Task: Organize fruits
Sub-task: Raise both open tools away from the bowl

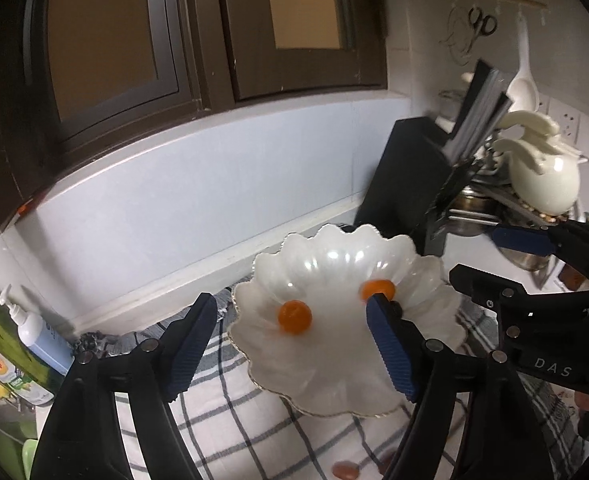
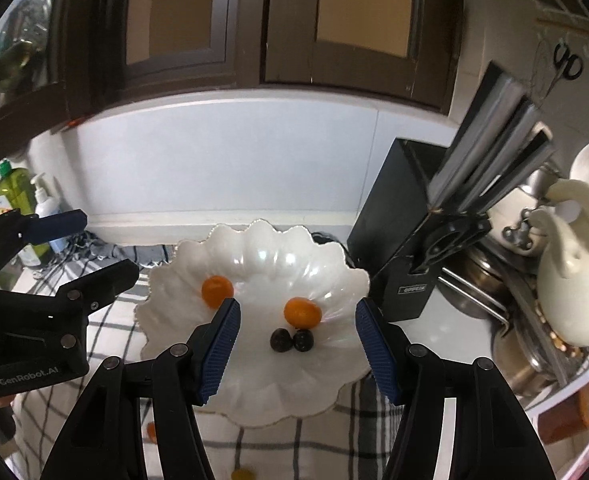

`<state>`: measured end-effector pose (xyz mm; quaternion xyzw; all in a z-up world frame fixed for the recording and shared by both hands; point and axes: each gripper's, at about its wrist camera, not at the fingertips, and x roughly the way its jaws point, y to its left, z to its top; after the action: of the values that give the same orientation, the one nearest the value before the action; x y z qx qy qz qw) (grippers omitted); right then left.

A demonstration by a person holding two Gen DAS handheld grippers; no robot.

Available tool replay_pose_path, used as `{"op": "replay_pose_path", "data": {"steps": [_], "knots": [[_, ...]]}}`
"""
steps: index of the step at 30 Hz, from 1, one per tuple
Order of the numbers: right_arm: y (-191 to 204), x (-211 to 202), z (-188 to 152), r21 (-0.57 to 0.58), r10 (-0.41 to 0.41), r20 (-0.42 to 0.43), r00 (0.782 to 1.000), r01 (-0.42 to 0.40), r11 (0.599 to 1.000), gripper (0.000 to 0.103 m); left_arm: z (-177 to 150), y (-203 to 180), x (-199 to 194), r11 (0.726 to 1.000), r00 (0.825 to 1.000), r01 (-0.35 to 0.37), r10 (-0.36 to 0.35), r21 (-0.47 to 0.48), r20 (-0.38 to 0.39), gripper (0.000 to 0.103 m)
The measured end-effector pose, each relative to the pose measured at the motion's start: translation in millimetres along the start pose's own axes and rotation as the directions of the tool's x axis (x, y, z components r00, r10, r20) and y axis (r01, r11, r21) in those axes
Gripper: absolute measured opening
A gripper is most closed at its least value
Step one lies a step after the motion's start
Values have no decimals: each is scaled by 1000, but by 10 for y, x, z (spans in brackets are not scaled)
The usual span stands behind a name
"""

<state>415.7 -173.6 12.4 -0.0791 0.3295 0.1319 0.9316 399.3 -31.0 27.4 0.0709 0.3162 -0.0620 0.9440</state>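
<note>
A white scalloped bowl [image 1: 334, 364] sits on a checked cloth [image 1: 230, 412]; it also shows in the right wrist view [image 2: 254, 384]. It holds two small orange fruits [image 2: 217, 290] [image 2: 301, 312] and two dark round fruits [image 2: 281, 339] [image 2: 303, 339]. In the left wrist view the orange fruits [image 1: 294, 317] [image 1: 376, 289] show; the dark ones are hidden. My left gripper [image 1: 294, 320] is open over the bowl, empty. My right gripper [image 2: 297, 322] is open over the bowl, empty. Each gripper shows in the other's view [image 1: 506, 256] [image 2: 78, 244].
A black knife block [image 2: 406, 224] stands right of the bowl, with a white jug [image 2: 574, 280] and metal pots beyond. Soap bottles [image 1: 34, 332] stand at the left. Loose small fruits [image 1: 346, 470] [image 2: 242, 474] lie on the cloth in front of the bowl. A tiled wall runs behind.
</note>
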Motion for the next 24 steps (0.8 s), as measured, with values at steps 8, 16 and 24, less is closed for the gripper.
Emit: {"op": "replay_pose_path", "data": {"steps": [8,16,24], "knots": [[14,-456,-188,2,-28,78,997,28,1000,61,-148,-117,-382,1000,999,10,-11,17,53,79],[68,-790,-429,7,-36,114,993,36,999,61,-344,-217,-682,998,997,4,-8,59,80,81],[123,-978,-753,-14,-70,105,992,72,997,67,-599,-368,-881,995,995,-2,-8,105,96,83]]}}
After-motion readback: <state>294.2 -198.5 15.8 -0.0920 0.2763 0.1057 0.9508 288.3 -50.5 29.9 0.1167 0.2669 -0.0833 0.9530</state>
